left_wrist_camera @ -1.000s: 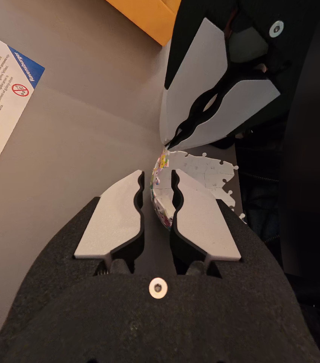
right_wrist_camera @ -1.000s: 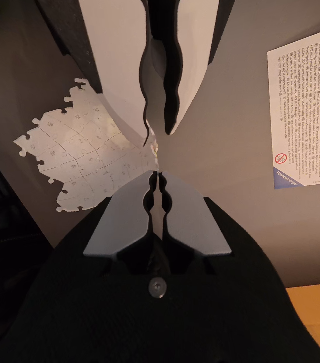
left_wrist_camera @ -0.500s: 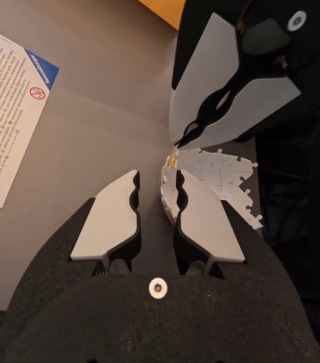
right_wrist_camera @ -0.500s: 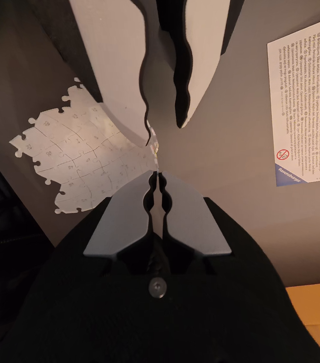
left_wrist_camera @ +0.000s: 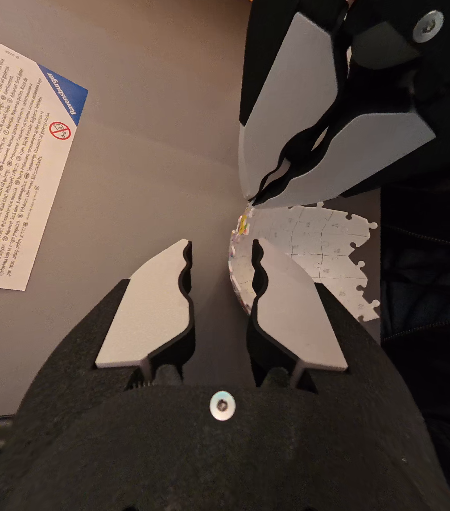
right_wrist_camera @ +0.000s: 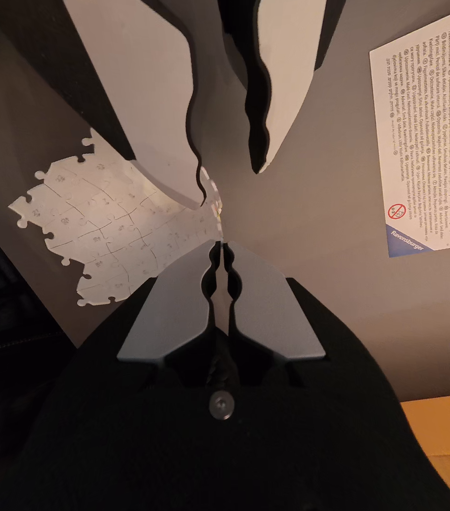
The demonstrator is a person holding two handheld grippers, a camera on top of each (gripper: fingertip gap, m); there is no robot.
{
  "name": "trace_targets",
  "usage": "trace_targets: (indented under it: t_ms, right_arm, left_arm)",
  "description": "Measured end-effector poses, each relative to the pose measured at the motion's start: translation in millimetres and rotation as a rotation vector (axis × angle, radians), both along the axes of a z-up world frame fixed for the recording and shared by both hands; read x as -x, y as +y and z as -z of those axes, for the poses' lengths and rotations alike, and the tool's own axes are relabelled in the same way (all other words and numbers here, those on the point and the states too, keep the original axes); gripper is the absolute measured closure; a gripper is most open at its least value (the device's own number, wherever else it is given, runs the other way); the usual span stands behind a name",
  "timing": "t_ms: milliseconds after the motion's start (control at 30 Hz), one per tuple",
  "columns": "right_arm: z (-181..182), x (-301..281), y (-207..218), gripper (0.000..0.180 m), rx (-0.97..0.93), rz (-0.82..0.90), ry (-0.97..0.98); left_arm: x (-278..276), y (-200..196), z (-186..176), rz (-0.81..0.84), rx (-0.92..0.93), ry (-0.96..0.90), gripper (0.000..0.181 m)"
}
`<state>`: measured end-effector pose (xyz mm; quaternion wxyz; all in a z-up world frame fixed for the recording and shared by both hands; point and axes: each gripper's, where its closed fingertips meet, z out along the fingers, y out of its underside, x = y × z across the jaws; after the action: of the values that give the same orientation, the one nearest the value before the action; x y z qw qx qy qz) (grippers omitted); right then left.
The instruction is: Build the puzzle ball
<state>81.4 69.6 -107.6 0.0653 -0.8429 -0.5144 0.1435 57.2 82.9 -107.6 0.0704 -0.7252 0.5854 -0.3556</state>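
My right tongs (right_wrist_camera: pixel 222 243) are pressed together on the rim of the partly built puzzle ball (right_wrist_camera: pixel 113 229), a curved shell of joined pieces with its pale, numbered inner face turned toward my right camera. The shell hangs in the air above the grey desk (right_wrist_camera: pixel 315 221), near the desk's edge, gripped only at that one rim point. From the left wrist view the same shell (left_wrist_camera: pixel 320 243) shows a thin strip of its coloured outer side along the curved edge, and the right tongs (left_wrist_camera: pixel 252 200) come down from above to pinch its top.

My left tongs (left_wrist_camera: pixel 221 244) stand apart, jaws spread wide and holding nothing. The right finger (left_wrist_camera: pixel 293 304) lies in front of the shell's inner face, the left finger (left_wrist_camera: pixel 157 298) is over bare desk; I cannot tell whether either touches the shell.

A white printed leaflet (left_wrist_camera: pixel 11 166) with a blue corner lies flat on the desk, well apart from the ball. In the right wrist view, part of a yellow-orange box (right_wrist_camera: pixel 445 448) shows at the lower corner.
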Motion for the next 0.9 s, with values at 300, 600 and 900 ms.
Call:
trace_targets:
  t_ms: [300, 600, 900]
  right_arm:
    - [1.3, -0.9, 1.8, 0.176, 0.014, 0.019, 0.011]
    - [3.2, -1.9, 2.0, 0.177, 0.027, 0.032, 0.018]
    - [5.5, -3.4, 2.3, 0.177, 0.025, 0.05, 0.033]
  left_arm:
    - [0.7, 3.9, -3.5, -0.015, 0.005, -0.042, 0.141]
    - [-0.7, 1.6, -4.1, -0.011, 0.102, -0.112, 0.146]
    - [-2.9, 3.7, 4.9, 0.0, 0.044, -0.079, 0.14]
